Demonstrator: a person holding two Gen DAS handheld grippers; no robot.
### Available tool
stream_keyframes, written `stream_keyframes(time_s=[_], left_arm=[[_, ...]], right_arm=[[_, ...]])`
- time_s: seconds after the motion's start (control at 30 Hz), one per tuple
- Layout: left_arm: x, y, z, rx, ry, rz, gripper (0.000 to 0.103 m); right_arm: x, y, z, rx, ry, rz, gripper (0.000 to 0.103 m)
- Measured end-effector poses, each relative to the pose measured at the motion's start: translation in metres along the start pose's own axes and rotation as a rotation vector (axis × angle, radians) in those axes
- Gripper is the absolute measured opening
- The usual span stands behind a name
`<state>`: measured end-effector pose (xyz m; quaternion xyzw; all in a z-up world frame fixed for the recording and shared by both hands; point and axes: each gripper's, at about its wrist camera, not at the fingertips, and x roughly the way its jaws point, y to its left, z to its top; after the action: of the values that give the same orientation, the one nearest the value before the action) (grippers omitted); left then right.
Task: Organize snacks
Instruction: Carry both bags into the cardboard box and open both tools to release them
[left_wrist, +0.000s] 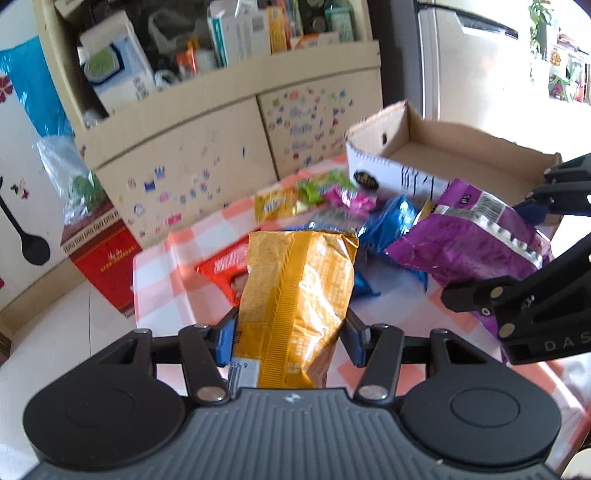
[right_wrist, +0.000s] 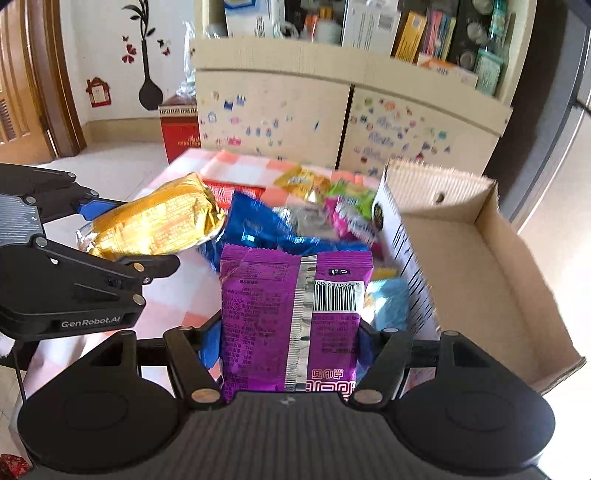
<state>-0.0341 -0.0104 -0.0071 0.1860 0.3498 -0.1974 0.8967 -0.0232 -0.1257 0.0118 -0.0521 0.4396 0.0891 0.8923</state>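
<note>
1. The left gripper (left_wrist: 291, 332) is closed on a gold snack bag (left_wrist: 295, 310), its blue pads pinching the bag's sides; the bag's long axis runs forward along the fingers, back seam facing the camera.
2. The right gripper (right_wrist: 288, 343) clamps a purple snack bag (right_wrist: 291, 317) the same way, long axis pointing away from the camera, barcode side up.
3. Both bags are held above the checkered surface (left_wrist: 173, 284), just beside each other.
4. On the surface lie blue packets (right_wrist: 251, 225), a red packet (left_wrist: 225, 269), and yellow, green and pink packets (left_wrist: 317, 197), blurred, so their labels are unreadable.
5. An open cardboard box (right_wrist: 480, 266) sits at the right, next to the pile.
</note>
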Motion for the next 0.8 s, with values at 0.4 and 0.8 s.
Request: stream_keyframes(time_s=[0.4,0.8], left_arm=[[0.001,-0.014,0.044,-0.011,-0.071,-0.013,0.055],[0.024,-0.049,0.088,0.022,-0.110,-0.080,0.055]], right_arm=[[-0.016,-0.038,0.020,-0.004,-0.071,-0.081,0.073],[-0.026,-0.100,0.017,0.113,-0.095,-0.180,0.073]])
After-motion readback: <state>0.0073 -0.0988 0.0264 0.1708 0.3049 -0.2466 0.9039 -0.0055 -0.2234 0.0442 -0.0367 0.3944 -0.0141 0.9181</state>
